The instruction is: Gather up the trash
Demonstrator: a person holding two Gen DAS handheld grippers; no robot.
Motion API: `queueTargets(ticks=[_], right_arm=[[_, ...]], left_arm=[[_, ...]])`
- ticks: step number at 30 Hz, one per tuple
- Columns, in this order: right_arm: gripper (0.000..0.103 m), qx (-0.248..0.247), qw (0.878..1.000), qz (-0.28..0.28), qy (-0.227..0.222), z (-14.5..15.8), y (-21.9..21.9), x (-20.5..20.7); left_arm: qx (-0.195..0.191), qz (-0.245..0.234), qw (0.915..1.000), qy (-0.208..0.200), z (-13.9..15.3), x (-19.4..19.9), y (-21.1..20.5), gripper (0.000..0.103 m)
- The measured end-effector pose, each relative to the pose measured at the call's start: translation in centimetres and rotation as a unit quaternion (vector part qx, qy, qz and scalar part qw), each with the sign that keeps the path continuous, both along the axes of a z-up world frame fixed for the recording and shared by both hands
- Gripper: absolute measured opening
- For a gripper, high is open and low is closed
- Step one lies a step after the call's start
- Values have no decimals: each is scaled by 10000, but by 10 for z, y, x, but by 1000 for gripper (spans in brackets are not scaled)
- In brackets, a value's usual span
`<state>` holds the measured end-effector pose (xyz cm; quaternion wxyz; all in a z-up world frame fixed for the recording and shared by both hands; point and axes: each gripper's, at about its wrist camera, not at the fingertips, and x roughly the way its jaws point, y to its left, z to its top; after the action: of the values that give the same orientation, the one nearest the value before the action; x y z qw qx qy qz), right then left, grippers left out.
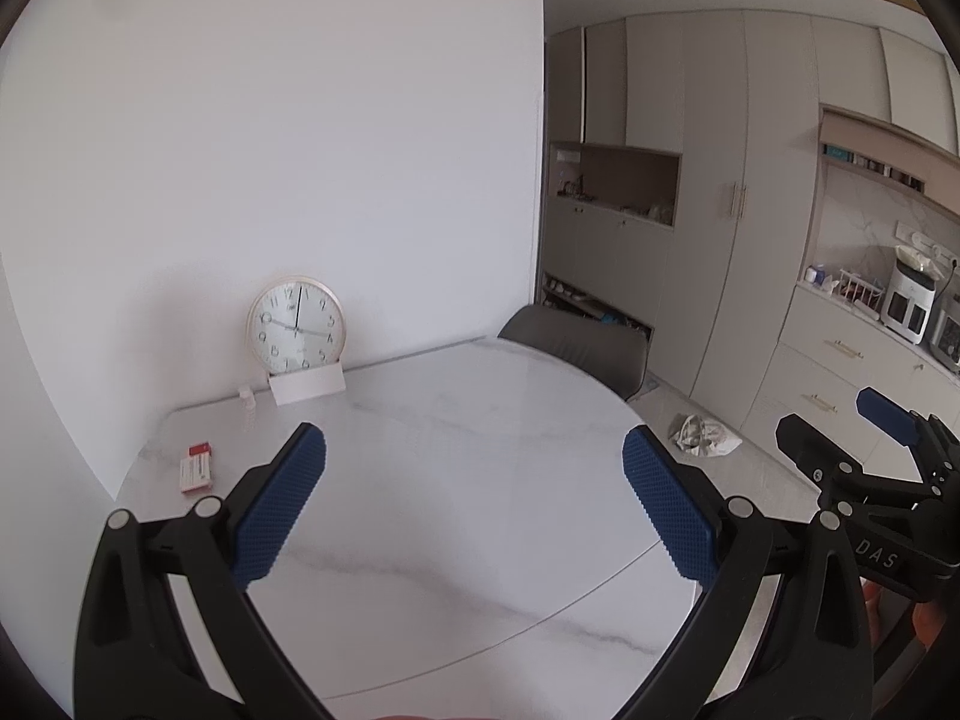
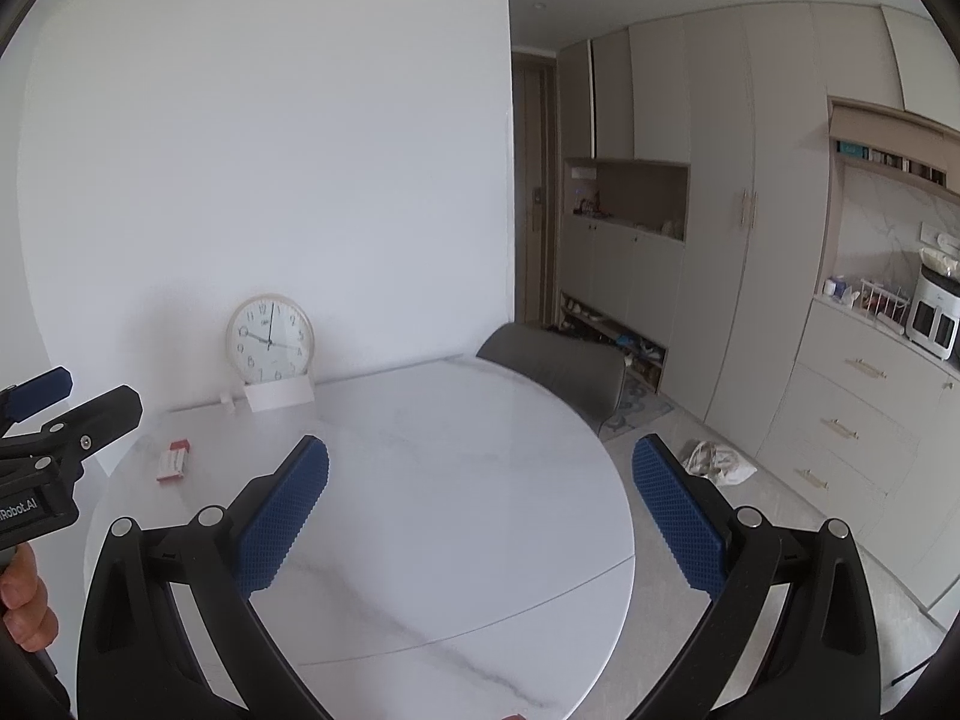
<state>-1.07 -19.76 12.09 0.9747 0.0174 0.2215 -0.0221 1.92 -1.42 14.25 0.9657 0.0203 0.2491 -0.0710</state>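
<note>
1. Lying on the floor beyond the round table's far-right rim is the likeliest trash: a crumpled white bag or wrapper, just in front of the drawer cabinets; what it is exactly is hard to say at this range.
2. Its long axis looks to run roughly along the cabinet fronts, left to right in both wrist views.
3. From the table, the crumpled piece sits past the right edge, so the right gripper is judged the nearer tool; it hovers over the tabletop with both blue pads spread wide and nothing between them.
4. The left gripper hangs over the table too, fingers likewise parted and empty, farther from that rim.
5. A small red-and-white box rests on the table's far-left part, nearer the left gripper; whether it counts as trash is unclear.
6. Behind the table, a clock leans on the wall, and a grey chair is tucked at the far edge.
</note>
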Motion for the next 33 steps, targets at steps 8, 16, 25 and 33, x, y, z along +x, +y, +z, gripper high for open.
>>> queueTargets(ticks=[8,16,25,33], right_arm=[[101,12,9992,104,382,-24,6,11],[101,34,9988,112,484,-30,9,14],[101,33,9988,82,490,-30,12,16],[101,19,9988,71,494,-29,13,16]], left_arm=[[22,146,9992,382,-24,7,9,95],[49,169,9987,481,-33,8,9,95],[49,156,9987,475,-34,7,7,95],[49,151,9987,487,-34,10,3,95]])
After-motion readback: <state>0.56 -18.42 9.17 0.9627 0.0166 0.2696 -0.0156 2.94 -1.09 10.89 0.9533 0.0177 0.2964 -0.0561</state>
